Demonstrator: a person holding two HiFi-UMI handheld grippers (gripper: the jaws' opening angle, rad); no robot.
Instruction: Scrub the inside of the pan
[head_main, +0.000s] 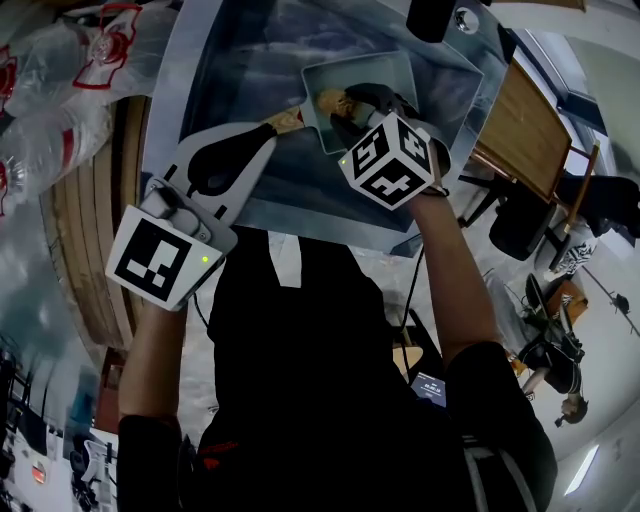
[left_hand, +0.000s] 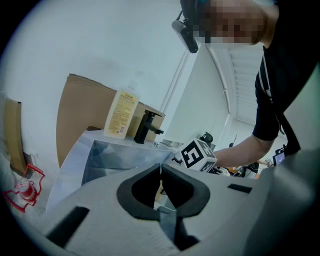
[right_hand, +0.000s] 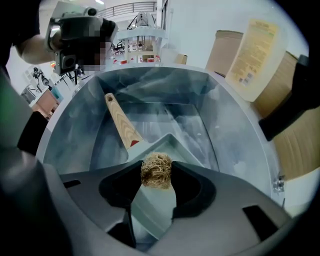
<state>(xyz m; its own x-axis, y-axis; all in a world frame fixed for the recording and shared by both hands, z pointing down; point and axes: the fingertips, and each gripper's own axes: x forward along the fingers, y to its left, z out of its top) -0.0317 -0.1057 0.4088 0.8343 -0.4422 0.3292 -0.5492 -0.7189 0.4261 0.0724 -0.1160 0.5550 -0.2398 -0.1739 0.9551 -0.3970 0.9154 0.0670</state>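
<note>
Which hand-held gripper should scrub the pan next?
Right. The right hand-held gripper clamps the scourer over the pan. The left hand-held gripper is shut with no scourer, near the wooden handle.

Head view: pan (head_main: 375, 72) partly behind right gripper (head_main: 338, 103) — handle (head_main: 285, 121) mostly under left gripper (head_main: 262, 135).

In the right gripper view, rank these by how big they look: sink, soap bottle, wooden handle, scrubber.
1. sink
2. soap bottle
3. wooden handle and scrubber: about alike; the scrubber sits nearer the camera.
</note>
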